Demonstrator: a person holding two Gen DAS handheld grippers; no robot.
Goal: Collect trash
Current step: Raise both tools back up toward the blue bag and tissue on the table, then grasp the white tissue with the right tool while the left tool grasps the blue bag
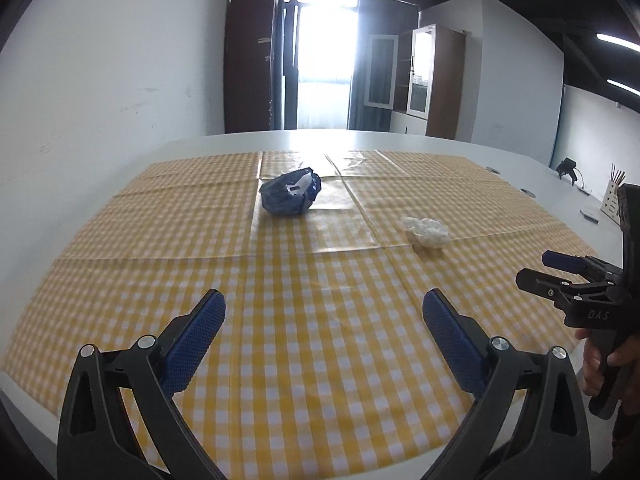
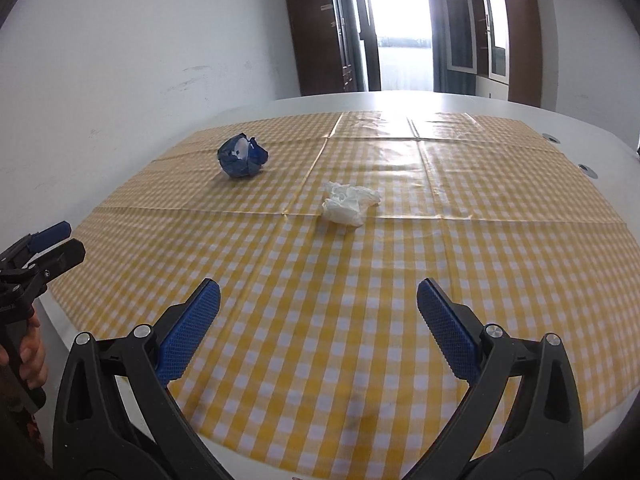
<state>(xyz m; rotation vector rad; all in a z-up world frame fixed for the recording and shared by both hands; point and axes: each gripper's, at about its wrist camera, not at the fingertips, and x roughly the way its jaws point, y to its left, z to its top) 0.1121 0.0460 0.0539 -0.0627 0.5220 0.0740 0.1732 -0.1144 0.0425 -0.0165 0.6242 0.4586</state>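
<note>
Setting: you are working in an office or meeting room. A long white table with cable ports is carrying a yellow checked cloth; brown cabinets with glass doors are standing by a bright window; ceiling tube lights are glowing.

Glossy checks, crumpled scraps, matt black tools.
The yellow checked tablecloth shone like oilcloth, creased along its folds; the white tissue wad looked soft paper, the blue wrapper crinkly plastic; the left gripper wore knurled blue pads.
</note>
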